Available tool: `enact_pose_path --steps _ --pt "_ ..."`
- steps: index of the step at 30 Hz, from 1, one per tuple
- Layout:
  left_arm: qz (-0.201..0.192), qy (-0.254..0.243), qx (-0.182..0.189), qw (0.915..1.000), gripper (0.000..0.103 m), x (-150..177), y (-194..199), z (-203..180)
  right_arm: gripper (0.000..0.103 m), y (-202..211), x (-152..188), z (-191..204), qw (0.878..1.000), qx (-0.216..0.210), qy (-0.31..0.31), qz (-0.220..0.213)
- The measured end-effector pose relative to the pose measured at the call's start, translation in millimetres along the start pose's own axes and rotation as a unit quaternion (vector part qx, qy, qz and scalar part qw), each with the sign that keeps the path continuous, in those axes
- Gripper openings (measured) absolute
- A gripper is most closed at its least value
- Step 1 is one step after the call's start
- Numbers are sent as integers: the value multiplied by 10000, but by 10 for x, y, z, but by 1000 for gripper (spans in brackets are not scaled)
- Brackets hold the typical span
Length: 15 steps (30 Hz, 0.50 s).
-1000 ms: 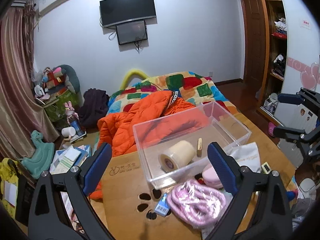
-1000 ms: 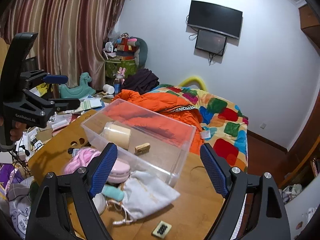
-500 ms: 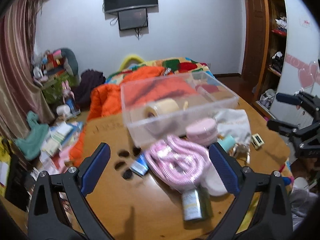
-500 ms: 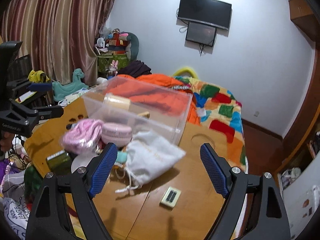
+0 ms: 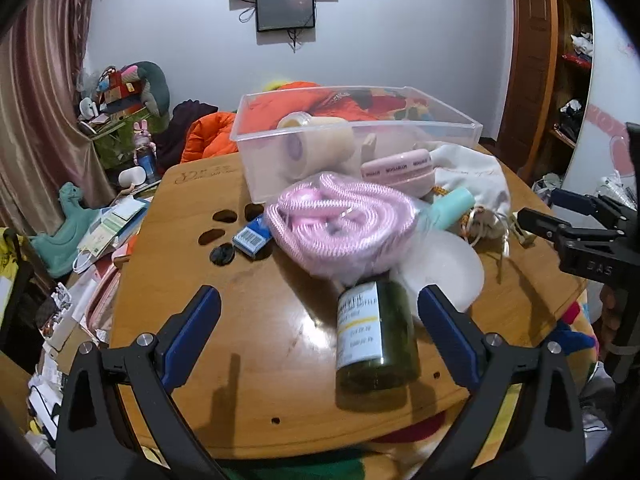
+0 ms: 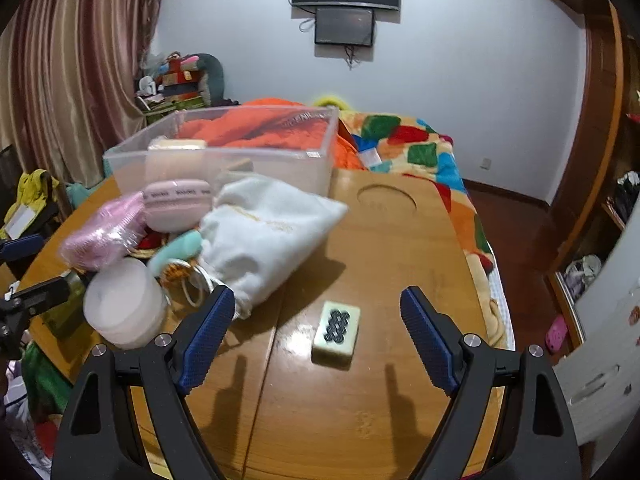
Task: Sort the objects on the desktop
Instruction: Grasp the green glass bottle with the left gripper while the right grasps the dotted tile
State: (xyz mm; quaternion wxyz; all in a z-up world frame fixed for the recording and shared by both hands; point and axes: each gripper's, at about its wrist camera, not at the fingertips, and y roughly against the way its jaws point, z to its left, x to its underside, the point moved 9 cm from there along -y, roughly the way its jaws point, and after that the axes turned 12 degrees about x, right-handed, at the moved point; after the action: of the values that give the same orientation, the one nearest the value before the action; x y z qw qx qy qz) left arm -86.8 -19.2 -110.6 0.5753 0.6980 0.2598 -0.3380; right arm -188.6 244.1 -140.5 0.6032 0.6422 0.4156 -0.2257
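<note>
Both wrist views sit low and near over the table [image 5: 256, 360], angled down toward the bed; both share the clear bin [image 5: 360, 136] [image 6: 224, 152], apparently from opposite sides.

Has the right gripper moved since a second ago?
Yes. The right gripper has come down toward the table: the mahjong tile now lies between its open jaws, nearer than before.

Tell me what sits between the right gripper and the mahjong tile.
Nothing: in the right wrist view only bare wooden table separates the open right gripper from the mahjong tile, which lies between the fingers' line.
</note>
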Motion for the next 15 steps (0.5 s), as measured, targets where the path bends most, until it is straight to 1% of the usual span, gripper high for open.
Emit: enact_pose_path --steps 2,5,10,12,13,15 --pt "8 45 36 10000 100 52 8 1 83 -48 46 -20 9999 99 31 56" --pt "-25 33 -29 10000 100 102 9 -1 83 -77 84 -69 9998 199 0 27" --pt "1 -9 -132 9999 99 135 -89 -7 80 -156 147 -123 9997 109 -193 140" --pt "15 -30 -126 9999 94 132 -130 -18 71 -189 158 -148 9995 152 -216 167" --pt "25 -47 -114 9999 90 133 -148 -25 69 -200 164 -155 9995 172 -202 173" --pt "55 -55 -89 9999 86 132 -177 -29 65 -219 171 -167 9994 228 -181 183"
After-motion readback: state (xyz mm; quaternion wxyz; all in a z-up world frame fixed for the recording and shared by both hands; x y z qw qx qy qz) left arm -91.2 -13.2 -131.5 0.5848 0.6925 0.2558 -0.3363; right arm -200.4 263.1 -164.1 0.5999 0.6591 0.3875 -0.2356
